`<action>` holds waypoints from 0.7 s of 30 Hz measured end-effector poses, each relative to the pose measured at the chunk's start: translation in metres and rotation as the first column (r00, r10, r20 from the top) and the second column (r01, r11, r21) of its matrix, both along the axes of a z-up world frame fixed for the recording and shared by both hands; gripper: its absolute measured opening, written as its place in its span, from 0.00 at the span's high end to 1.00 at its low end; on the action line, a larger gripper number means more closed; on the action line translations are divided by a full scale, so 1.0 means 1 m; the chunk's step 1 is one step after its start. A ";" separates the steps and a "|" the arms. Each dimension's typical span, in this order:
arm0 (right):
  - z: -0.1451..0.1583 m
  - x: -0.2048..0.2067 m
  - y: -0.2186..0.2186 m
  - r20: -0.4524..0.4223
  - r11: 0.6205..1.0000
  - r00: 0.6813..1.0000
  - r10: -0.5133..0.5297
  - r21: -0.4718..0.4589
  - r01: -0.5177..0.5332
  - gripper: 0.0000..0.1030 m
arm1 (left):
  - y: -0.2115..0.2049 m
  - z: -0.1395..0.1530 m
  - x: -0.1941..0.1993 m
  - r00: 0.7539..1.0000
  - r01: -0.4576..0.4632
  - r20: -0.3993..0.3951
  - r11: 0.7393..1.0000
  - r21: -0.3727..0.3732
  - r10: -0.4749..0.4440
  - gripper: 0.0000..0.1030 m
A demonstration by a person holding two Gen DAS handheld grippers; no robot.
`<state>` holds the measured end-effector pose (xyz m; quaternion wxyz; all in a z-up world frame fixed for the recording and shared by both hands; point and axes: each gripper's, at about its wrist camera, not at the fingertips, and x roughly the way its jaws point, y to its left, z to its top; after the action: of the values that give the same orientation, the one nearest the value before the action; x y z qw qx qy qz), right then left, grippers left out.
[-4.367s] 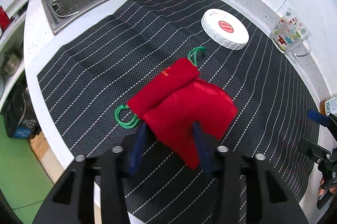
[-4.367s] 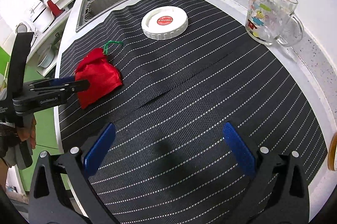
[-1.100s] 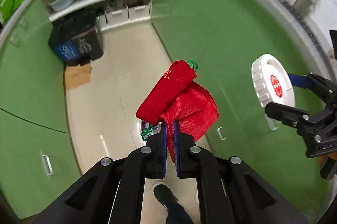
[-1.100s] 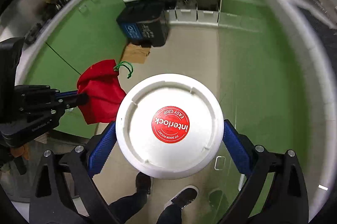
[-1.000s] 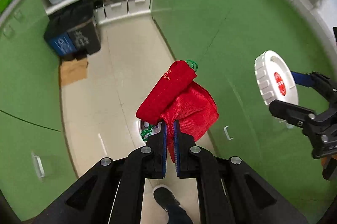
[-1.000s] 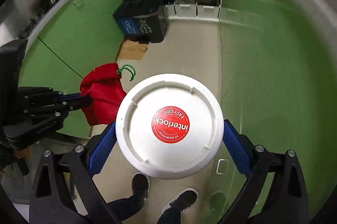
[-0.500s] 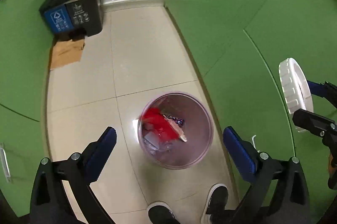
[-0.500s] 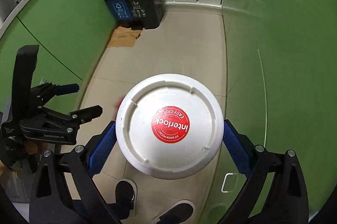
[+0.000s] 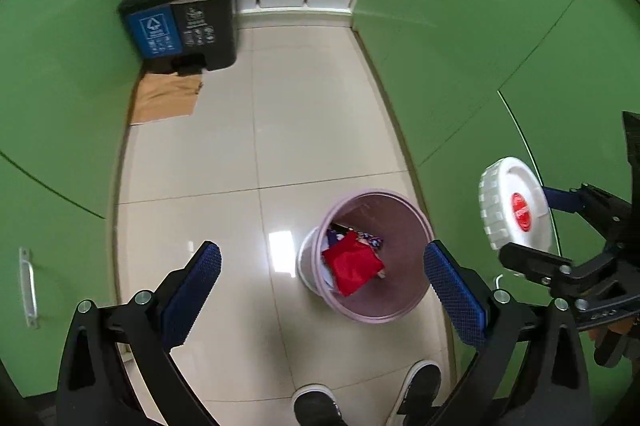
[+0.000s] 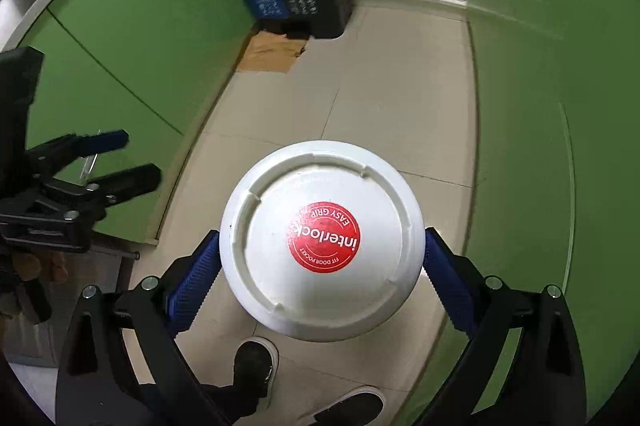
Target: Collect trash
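Clearly white lid [image 10: 322,240] sticker reads "interlock EASY GRIP"; "FIT DOOR POCKET" beneath.

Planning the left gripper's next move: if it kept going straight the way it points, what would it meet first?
Probably the bare cream floor tile just left of the pink trash bin; the left gripper is open and empty. Depth is uncertain.

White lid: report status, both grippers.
Left gripper open, empty; red pouch in pink bin. Right gripper jaws opening, white lid between them. Nothing blocking.
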<state>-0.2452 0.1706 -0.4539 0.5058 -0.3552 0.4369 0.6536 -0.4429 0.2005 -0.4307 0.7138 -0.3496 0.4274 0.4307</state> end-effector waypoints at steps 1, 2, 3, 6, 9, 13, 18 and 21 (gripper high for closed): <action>0.000 -0.001 0.001 -0.002 1.000 1.000 -0.003 0.000 0.003 0.03 | 0.000 0.001 -0.001 1.000 -0.003 -0.003 1.000 0.002 0.003 0.06; 0.000 -0.002 0.002 -0.003 1.000 1.000 -0.007 -0.002 0.007 0.03 | 0.000 0.002 -0.002 1.000 -0.004 -0.006 1.000 0.004 0.004 0.06; 0.001 -0.002 0.002 -0.001 1.000 1.000 -0.010 -0.004 0.010 0.03 | 0.000 0.004 -0.003 1.000 -0.005 -0.007 1.000 0.003 0.005 0.06; 0.008 0.001 -0.001 0.006 1.000 1.000 -0.014 -0.009 0.014 0.03 | -0.003 0.010 -0.002 1.000 -0.006 -0.005 1.000 0.000 0.006 0.06; 0.025 0.004 -0.005 0.010 1.000 1.000 -0.027 -0.012 0.028 0.03 | -0.008 0.024 0.004 1.000 0.005 -0.002 1.000 -0.003 -0.005 0.06; 0.068 0.009 -0.017 0.010 0.999 0.999 -0.053 -0.011 0.053 0.03 | -0.020 0.067 0.015 1.000 0.031 0.003 0.999 -0.007 -0.031 0.06; 0.147 0.021 -0.039 0.013 0.995 0.995 -0.097 -0.007 0.097 0.03 | -0.038 0.136 0.030 0.998 0.069 0.003 0.998 -0.008 -0.069 0.06; 0.198 0.031 -0.052 0.013 0.992 0.992 -0.127 0.000 0.127 0.03 | -0.048 0.189 0.044 0.995 0.097 0.013 0.995 -0.008 -0.097 0.06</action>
<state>-0.2144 0.1190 -0.2555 0.5491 -0.3309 0.4558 0.6174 -0.3990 0.1523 -0.2419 0.7352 -0.3342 0.4411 0.3914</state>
